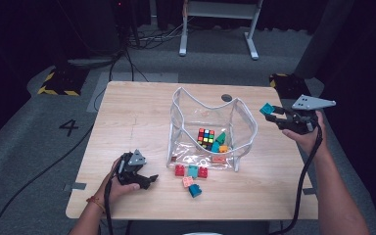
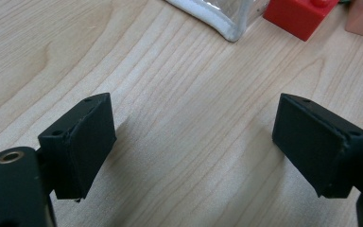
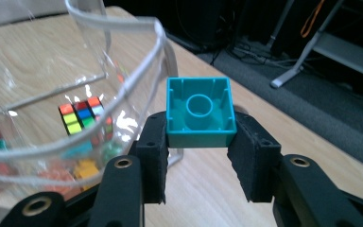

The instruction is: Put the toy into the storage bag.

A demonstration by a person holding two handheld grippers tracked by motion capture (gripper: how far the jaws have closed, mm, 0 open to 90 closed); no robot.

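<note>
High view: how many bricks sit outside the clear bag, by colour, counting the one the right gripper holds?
Red bricks: 2
Teal bricks: 2, one on the table, one in the right gripper
Pink brick: 1
Blue brick: 1
Total: 6

A light wooden tabletop (image 1: 127, 122) is set on a grey carpeted floor (image 1: 24, 147). A number 4 (image 1: 69, 127) is marked on the floor left of it. Yellow-and-black hazard tape (image 1: 58, 83) is seen at the tabletop's far left corner, and more (image 1: 284, 81) at its far right. Black cables (image 1: 142, 36) are strewn across the floor behind. A white metal frame (image 1: 218, 24) stands farther back. The surroundings are kept dark, while the tabletop is brightly lit.
</note>
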